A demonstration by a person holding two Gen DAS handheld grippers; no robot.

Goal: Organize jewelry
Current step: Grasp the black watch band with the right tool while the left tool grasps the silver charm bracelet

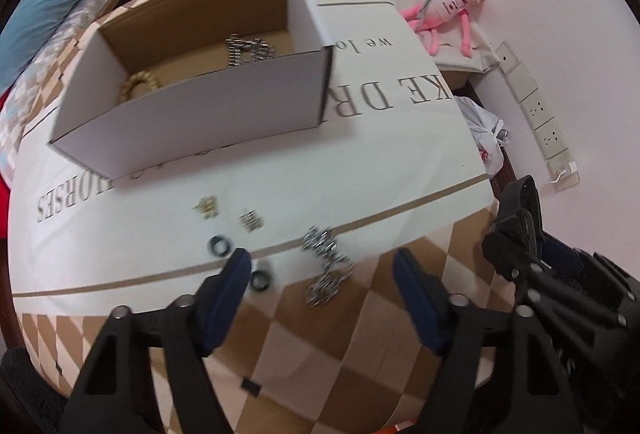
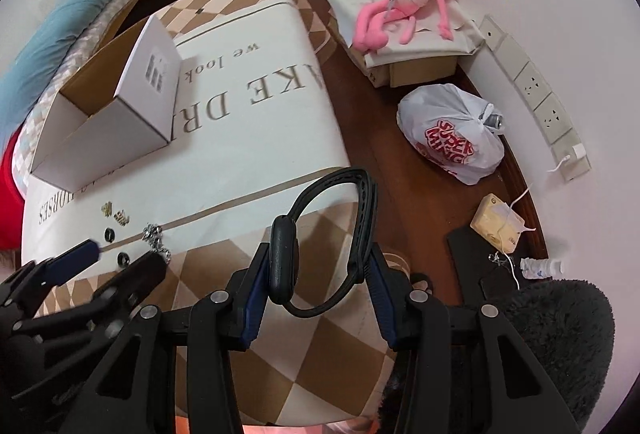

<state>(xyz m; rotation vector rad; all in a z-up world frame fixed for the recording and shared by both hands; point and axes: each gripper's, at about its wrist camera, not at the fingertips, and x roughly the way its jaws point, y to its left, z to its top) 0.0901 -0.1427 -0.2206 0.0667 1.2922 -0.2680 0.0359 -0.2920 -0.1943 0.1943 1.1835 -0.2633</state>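
My left gripper (image 1: 322,270) is open and empty, low over a silver chain (image 1: 326,266) on the cloth-covered table (image 1: 360,186). Two dark rings (image 1: 219,245) lie beside its left finger, with a small gold piece (image 1: 206,207) and a small silver piece (image 1: 251,220) farther back. An open white cardboard box (image 1: 200,114) behind them holds a gold bracelet (image 1: 140,82) and a silver bracelet (image 1: 246,48). My right gripper (image 2: 316,274) is shut on a black band watch (image 2: 284,262), held above the table's near right edge. The left gripper (image 2: 120,254) shows in the right wrist view.
A pink plush toy (image 2: 404,6) lies on a cloth-covered carton by the wall. A white plastic bag (image 2: 452,132), a tissue pack (image 2: 496,224) and a cable lie on the brown floor to the right. A bed with blue bedding (image 2: 72,14) stands at the left.
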